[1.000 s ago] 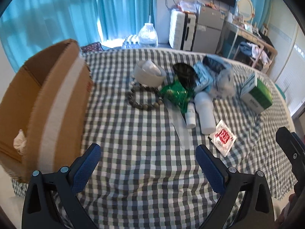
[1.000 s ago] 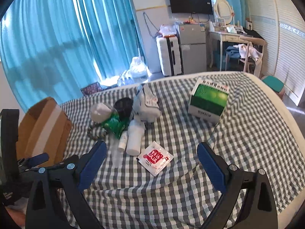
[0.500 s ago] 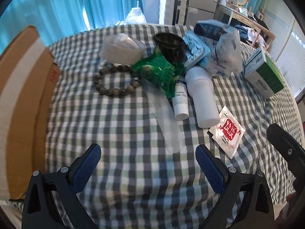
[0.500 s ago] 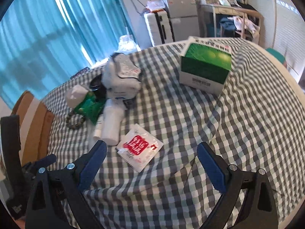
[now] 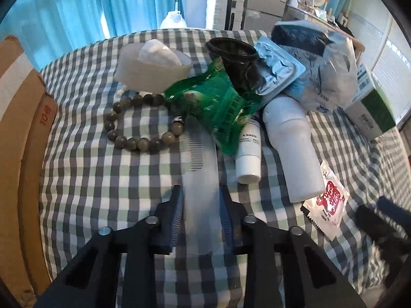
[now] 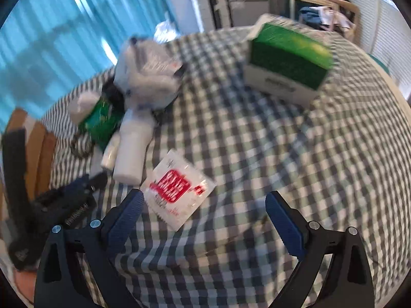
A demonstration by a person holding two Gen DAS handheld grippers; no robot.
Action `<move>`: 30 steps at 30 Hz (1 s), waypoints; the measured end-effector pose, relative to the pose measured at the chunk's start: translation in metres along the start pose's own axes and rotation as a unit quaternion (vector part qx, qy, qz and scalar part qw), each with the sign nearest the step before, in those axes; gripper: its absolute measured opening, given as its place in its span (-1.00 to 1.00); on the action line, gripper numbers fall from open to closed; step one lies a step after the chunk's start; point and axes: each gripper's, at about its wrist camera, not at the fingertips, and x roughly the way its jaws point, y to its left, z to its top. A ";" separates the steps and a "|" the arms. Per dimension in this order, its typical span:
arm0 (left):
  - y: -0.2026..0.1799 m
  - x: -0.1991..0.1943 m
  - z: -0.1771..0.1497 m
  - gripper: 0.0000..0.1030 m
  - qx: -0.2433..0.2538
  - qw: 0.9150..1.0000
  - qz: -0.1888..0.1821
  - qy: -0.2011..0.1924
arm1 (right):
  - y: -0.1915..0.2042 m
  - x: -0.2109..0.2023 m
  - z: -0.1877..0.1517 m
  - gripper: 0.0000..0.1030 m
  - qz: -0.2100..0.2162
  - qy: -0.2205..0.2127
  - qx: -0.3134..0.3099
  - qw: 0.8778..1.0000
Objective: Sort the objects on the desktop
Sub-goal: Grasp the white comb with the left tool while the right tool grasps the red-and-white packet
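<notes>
Left wrist view: the left tool (image 5: 201, 202) points steeply down at the checked surface (image 5: 84, 179), and its jaws are closing around the near end of a clear flat plastic piece (image 5: 200, 169) with a printed barcode, which lies between the pads. Whether the pads already press on it I cannot tell for sure; they look to be at its edges. It seems thin, light, slippery and somewhat bendy, so taking it across its narrow width near the end, as here, is probably right, though it may flex or slide when lifted. Its far end runs under a green packet (image 5: 215, 105). Left of the tool and further off lies a bead bracelet (image 5: 138, 125); right of it lie a small white bottle (image 5: 248, 154), a larger white bottle (image 5: 295, 148) and a red-and-white sachet (image 5: 328, 202). A cardboard box (image 5: 23, 133) stands at the far left

Right wrist view, blurred: the right tool (image 6: 203, 213) is spread wide and holds nothing. The sachet (image 6: 177, 190) lies just ahead of its left finger, flat, soft and light; best pinched at an edge. A green-and-white carton (image 6: 287, 59) sits well ahead to the right
</notes>
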 end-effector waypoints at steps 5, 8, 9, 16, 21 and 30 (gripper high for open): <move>0.011 0.000 -0.002 -0.47 -0.005 1.000 -0.005 0.002 | 0.024 0.025 0.004 0.86 -0.021 0.019 -0.055 0.998; 0.012 0.002 0.000 -0.47 -0.006 1.000 -0.006 0.001 | 0.034 0.045 0.007 0.86 -0.037 0.038 -0.083 0.995; 0.013 0.002 0.001 -0.47 -0.005 1.000 -0.006 0.002 | 0.035 0.050 0.007 0.86 -0.033 0.044 -0.087 0.995; 0.011 0.000 0.018 -0.48 -0.008 1.000 -0.023 0.004 | 0.024 0.045 0.007 0.08 0.000 0.035 -0.061 0.998; 0.027 -0.017 0.018 -0.50 -0.012 0.999 -0.041 0.004 | 0.020 0.036 0.005 -0.03 0.003 0.032 -0.050 0.998; 0.039 -0.058 0.008 -0.52 -0.013 0.998 -0.063 -0.003 | 0.023 -0.005 -0.006 -0.04 0.022 0.010 -0.039 0.999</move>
